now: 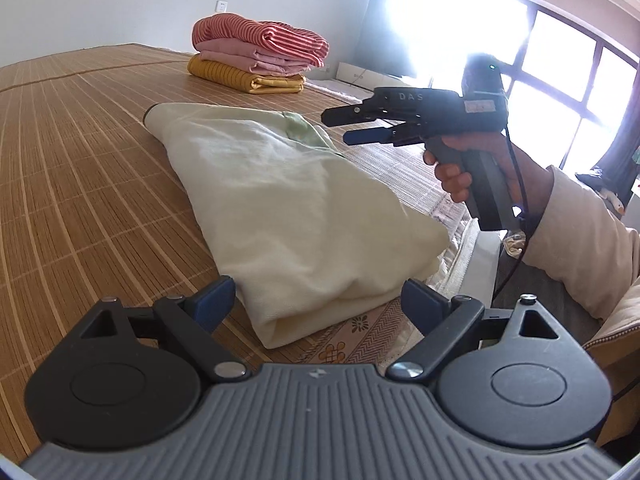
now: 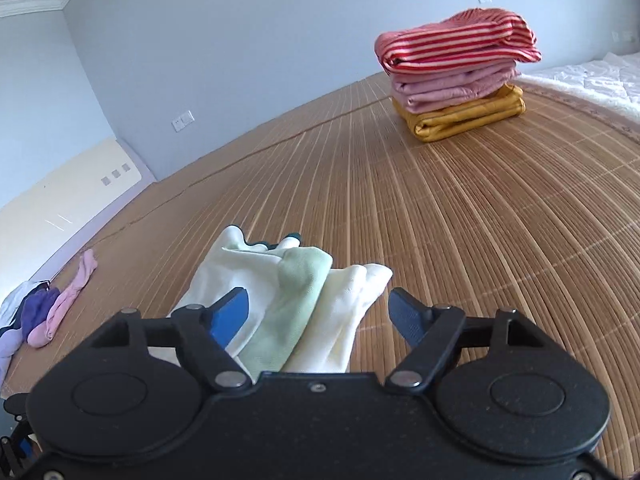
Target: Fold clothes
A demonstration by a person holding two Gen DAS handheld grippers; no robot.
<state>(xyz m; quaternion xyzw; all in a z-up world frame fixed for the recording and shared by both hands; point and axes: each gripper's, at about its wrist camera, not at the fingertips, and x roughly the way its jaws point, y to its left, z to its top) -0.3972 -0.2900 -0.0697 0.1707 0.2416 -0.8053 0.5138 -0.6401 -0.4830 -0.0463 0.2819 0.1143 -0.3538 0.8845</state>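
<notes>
A cream garment (image 1: 288, 208) lies folded into a long bundle on the bamboo mat (image 1: 80, 184), with a pale green part at its far end. My left gripper (image 1: 316, 300) is open, and the garment's near folded end sits just ahead of its blue pads, untouched. A hand holds my right gripper (image 1: 354, 126) above the garment's far right side. In the right wrist view my right gripper (image 2: 320, 312) is open, and the cream garment (image 2: 296, 300) with its green layer lies below the spread fingers. Neither gripper holds cloth.
A stack of folded clothes (image 1: 260, 52) (image 2: 456, 72), red-striped over pink over mustard, stands at the far side of the mat. Loose pink and purple clothes (image 2: 44, 312) lie at the mat's left edge. The bed edge (image 1: 460, 248) drops off at the right, near the person's sleeve (image 1: 584, 240).
</notes>
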